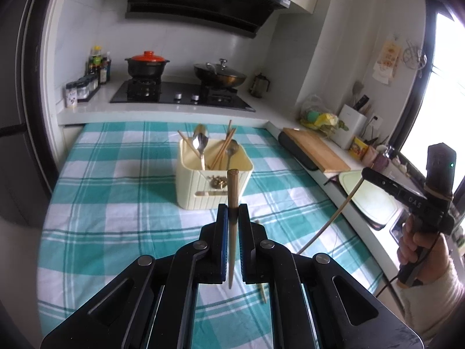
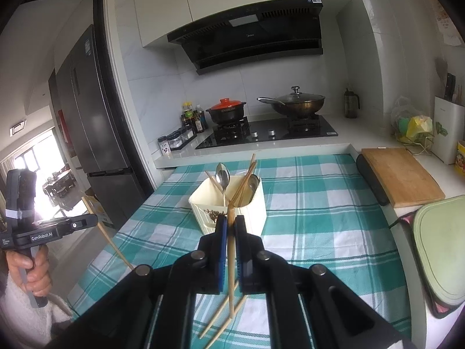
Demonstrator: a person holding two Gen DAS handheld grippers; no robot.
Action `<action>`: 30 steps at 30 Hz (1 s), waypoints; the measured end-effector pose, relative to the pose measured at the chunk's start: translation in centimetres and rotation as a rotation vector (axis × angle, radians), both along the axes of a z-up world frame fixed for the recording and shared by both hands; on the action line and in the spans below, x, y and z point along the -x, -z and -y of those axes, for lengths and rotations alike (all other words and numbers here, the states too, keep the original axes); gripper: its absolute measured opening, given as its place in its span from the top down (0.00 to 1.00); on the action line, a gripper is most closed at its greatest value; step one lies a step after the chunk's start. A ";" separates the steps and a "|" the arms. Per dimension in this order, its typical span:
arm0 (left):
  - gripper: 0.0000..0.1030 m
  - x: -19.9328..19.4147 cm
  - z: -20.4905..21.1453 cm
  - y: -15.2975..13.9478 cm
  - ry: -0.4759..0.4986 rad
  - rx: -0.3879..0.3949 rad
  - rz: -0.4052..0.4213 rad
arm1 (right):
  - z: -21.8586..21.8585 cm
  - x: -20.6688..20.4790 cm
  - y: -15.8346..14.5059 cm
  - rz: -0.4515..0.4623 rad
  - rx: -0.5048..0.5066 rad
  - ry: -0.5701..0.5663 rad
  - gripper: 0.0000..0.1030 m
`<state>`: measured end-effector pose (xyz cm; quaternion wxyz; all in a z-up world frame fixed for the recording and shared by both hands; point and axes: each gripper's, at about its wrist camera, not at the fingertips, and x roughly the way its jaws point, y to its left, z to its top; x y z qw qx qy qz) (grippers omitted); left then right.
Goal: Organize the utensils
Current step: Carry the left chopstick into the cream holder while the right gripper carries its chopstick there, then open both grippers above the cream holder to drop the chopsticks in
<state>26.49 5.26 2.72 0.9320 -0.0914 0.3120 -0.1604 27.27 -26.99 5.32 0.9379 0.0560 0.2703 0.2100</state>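
Each wrist view catches what the other misses. From the left wrist, the left gripper is clamped on a single wooden chopstick that stands nearly upright between its blue-lined fingers, its blunt square end level with the front of the utensil holder. The same view shows the right gripper out to the side, held in the person's right hand, with a thin pale chopstick slanting down from its tip.

From the right wrist, that gripper is closed on its chopstick, which runs up between the fingers toward the holder. Only this view shows two more loose chopsticks lying crossed on the checked cloth below the gripper — the left view shows just a short bit of one. It also shows the left gripper at the left edge, gripped by the left hand, its chopstick angled down.

The holder is a cream plastic box with ribbed sides and rounded corners, sitting on a teal-and-white plaid cloth over the surface. Inside stand steel spoons with shiny bowls up — and several slim wooden chopsticks leaning. Behind it are a black glass hob, a black clay pot with an orange lid and a dark wok under a glass lid. A wooden cutting board lies to the right.
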 end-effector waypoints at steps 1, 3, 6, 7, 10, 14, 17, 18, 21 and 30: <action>0.95 -0.4 0.0 -0.6 -0.001 0.003 0.012 | -0.1 -0.5 -0.4 0.004 -0.004 0.004 0.95; 0.95 -1.3 0.0 -1.9 -0.001 0.011 0.033 | -0.2 -1.7 -1.3 0.017 -0.013 0.016 0.95; 0.95 -3.2 -0.1 -3.6 -0.006 0.015 0.061 | -0.5 -3.8 -2.9 0.054 -0.016 0.032 0.95; 0.95 -3.9 -0.1 -4.1 -0.013 0.011 0.070 | -0.6 -4.7 -3.4 0.069 -0.019 0.037 0.95; 0.95 -6.7 -0.2 -5.7 -0.038 0.003 0.097 | -1.1 -7.3 -5.3 0.116 -0.043 0.046 0.95; 0.95 -10.8 -0.5 -7.6 -0.095 0.003 0.154 | -2.4 -10.5 -7.5 0.192 -0.071 0.040 0.95; 0.95 -14.0 -0.4 -7.8 -0.129 -0.005 0.179 | -4.2 -12.9 -7.7 0.229 -0.048 0.023 0.95; 0.95 -15.1 -0.4 -7.5 -0.142 -0.011 0.176 | -4.9 -13.8 -7.3 0.223 -0.035 0.015 0.95; 0.95 -18.5 0.1 -5.5 -0.146 -0.026 0.115 | -6.8 -17.0 -5.2 0.146 0.002 -0.017 0.95; 0.95 -25.8 2.0 4.0 -0.127 -0.075 -0.153 | -11.0 -26.6 4.9 -0.171 0.047 -0.071 0.94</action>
